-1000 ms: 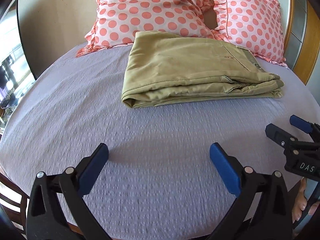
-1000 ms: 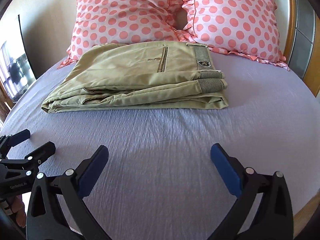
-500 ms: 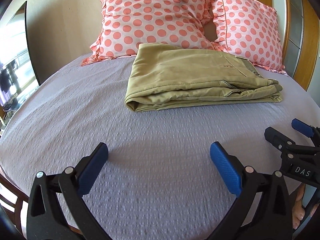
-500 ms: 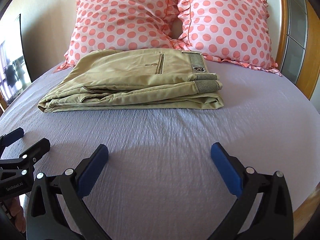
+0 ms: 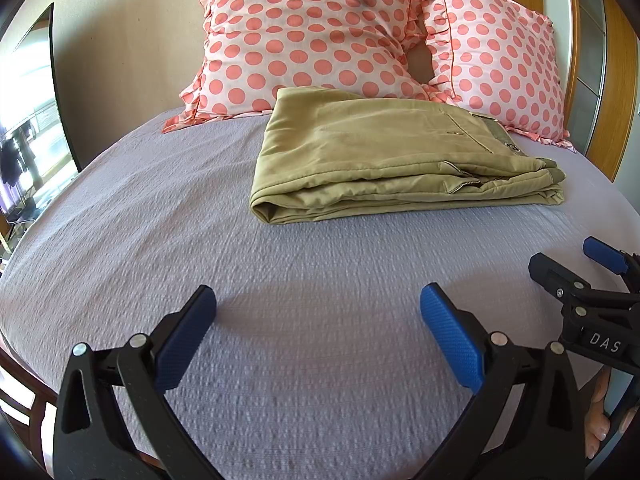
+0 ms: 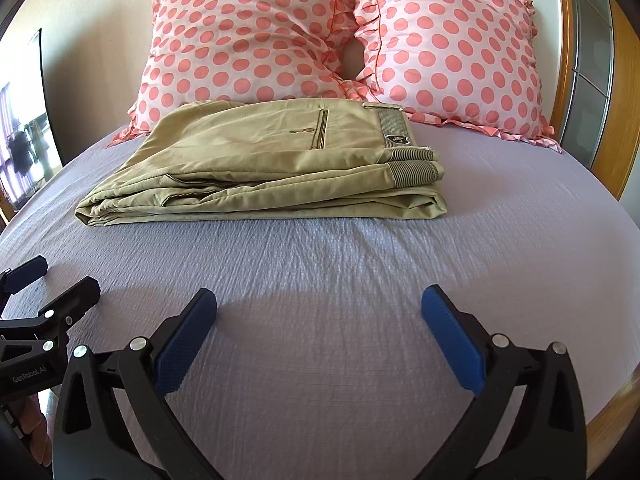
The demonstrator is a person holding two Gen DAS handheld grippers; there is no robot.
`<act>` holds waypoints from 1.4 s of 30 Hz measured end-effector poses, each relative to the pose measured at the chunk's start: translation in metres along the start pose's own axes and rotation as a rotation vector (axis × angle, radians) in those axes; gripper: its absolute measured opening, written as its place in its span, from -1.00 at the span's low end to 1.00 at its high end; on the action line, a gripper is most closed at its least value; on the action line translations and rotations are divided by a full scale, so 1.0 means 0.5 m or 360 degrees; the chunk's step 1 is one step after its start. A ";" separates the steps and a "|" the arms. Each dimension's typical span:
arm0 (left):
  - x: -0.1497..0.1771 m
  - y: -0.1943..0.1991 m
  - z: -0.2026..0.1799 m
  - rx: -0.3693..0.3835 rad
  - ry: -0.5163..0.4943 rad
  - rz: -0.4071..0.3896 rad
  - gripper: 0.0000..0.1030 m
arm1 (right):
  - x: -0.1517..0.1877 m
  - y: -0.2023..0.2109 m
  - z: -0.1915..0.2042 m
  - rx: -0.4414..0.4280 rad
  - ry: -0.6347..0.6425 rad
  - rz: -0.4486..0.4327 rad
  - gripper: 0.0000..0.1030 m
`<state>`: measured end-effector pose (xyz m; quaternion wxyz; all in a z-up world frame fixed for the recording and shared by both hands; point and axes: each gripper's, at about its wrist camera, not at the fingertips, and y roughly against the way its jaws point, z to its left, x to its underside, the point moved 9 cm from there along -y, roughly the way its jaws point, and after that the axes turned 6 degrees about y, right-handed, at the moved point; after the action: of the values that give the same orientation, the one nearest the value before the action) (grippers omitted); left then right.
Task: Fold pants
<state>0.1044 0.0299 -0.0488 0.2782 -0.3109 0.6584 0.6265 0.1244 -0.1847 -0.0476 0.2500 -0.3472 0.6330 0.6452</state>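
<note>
The khaki pants (image 5: 384,160) lie folded in a flat stack on the lilac bedspread (image 5: 168,216), in front of the pillows; in the right wrist view (image 6: 264,168) their ribbed waistband faces right. My left gripper (image 5: 316,312) is open and empty, low over the bedspread, well short of the pants. My right gripper (image 6: 318,312) is open and empty too, also short of the pants. Each gripper shows at the edge of the other's view: the right one (image 5: 576,264) at the right, the left one (image 6: 48,284) at the left.
Two pink polka-dot pillows (image 6: 248,44) (image 6: 452,52) lean against the wall behind the pants. A wooden headboard frame (image 6: 624,92) runs along the right. The bed's wooden edge (image 6: 612,412) shows at lower right. A window or mirror (image 5: 28,128) is at the left.
Both grippers have drawn back and dropped lower, so the pants look farther off and the pillows show more fully. The pants have not moved. Both grippers stay open.
</note>
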 end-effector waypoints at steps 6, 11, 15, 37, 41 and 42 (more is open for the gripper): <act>0.000 0.000 0.000 -0.0001 0.0000 -0.0002 0.97 | 0.001 0.000 -0.002 -0.0002 0.0001 -0.0001 0.97; 0.001 0.000 0.000 -0.0001 0.0001 -0.0002 0.97 | 0.001 0.000 -0.003 -0.0003 0.0003 -0.0001 0.97; 0.001 0.000 -0.001 -0.0001 0.0001 -0.0003 0.97 | 0.001 0.000 -0.002 -0.0003 0.0002 -0.0001 0.97; 0.000 -0.001 -0.001 -0.0006 0.0007 0.0015 0.97 | 0.001 -0.001 -0.002 -0.0003 0.0002 -0.0003 0.97; -0.003 -0.002 0.000 -0.0007 0.0009 0.0026 0.97 | 0.001 -0.001 -0.002 -0.0003 0.0002 -0.0004 0.97; -0.003 -0.002 0.001 -0.0006 0.0008 0.0027 0.97 | 0.001 -0.001 -0.002 -0.0002 0.0002 -0.0004 0.97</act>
<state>0.1064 0.0304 -0.0484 0.2705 -0.3073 0.6605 0.6293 0.1244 -0.1857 -0.0482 0.2502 -0.3484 0.6322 0.6452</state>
